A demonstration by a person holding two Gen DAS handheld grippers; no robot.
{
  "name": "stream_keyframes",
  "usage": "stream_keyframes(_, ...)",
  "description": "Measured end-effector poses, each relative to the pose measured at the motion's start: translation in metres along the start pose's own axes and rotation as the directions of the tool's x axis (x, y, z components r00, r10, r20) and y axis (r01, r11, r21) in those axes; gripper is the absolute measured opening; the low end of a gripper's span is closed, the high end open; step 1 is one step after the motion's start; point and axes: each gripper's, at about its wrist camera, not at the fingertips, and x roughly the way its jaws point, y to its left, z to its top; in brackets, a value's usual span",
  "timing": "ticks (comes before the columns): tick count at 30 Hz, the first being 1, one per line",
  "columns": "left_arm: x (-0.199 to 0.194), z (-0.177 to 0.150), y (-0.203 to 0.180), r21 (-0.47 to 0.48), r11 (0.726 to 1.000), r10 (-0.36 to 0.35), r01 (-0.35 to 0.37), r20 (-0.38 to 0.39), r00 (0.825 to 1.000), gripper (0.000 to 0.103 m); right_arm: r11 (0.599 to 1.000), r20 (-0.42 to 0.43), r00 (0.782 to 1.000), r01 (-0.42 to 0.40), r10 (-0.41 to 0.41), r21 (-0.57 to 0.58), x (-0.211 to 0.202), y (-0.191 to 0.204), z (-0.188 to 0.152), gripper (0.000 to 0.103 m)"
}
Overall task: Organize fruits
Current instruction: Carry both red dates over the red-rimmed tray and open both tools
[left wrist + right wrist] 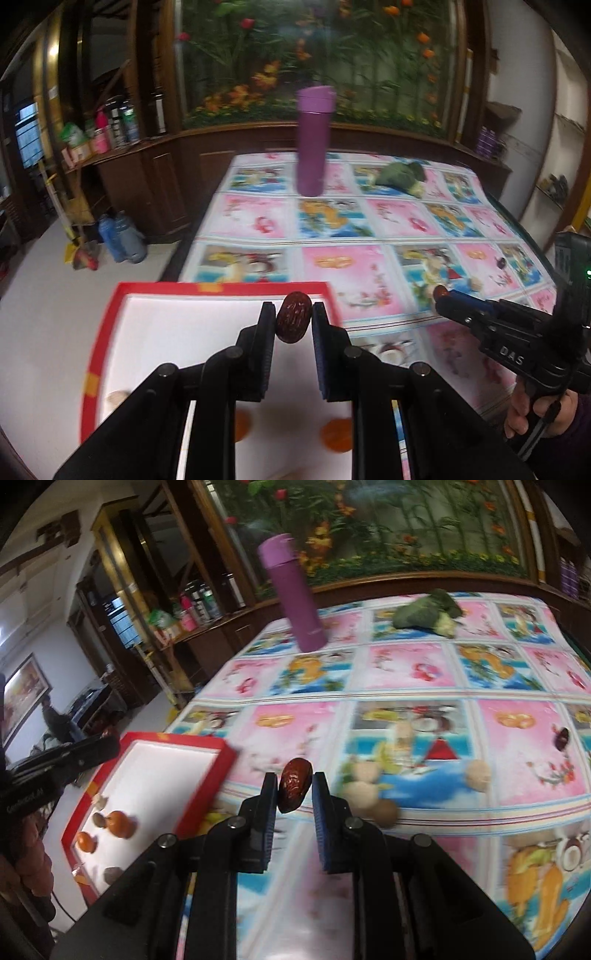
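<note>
A wrinkled dark-red date (293, 316) is gripped between the jaws of the left gripper (293, 319), above the far rim of the red-edged white tray (96, 350). A second date (294, 785) of the same look is clamped in the jaws of the right gripper (294, 788), held over the table (424, 672) just right of the tray (207, 775). The tray is set at the near left corner of the table, with its left rim close to the table edge and floor visible beyond. A broad stretch of patterned cloth is left open between the tray and the upright purple bottle (313, 142) toward the far side; a green vegetable (402, 177) is laid to the right of the bottle. In the right wrist view, the tray contents are shown more fully: two orange fruits (119, 823) and several small pale and brown pieces, which are largely hidden behind the gripper in the left wrist view. Pale round fruits (364, 775) are seen on the cloth just right of the right jaws, and a loose dark date (562, 738) near the right table edge. In the left wrist view, the right gripper (441, 293) is seen from the side, with its date at the tip.
</note>
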Motion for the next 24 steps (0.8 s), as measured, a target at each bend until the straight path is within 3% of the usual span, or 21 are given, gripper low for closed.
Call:
stream_keyframes(6,0.001,-0.016,0.053,-0.078,0.992,0.093,-0.094,-0.015,0.996,0.018,0.992,-0.019,0.998,-0.063,0.062,-0.105,0.012,0.062,0.01,0.021)
stream_keyframes(12,0.018,-0.027,0.081,-0.109,0.984,0.136,-0.143,-0.064,0.989,0.018,0.986,-0.131,0.988,-0.094,0.076,-0.134,0.052,0.101,0.014,0.021)
stream_keyframes(24,0.046,-0.034,0.111,-0.104,0.972,0.193,-0.209,-0.141,0.971,0.018,0.99,-0.277,0.959,-0.093,0.06,-0.109,0.108,0.119,0.008,0.021)
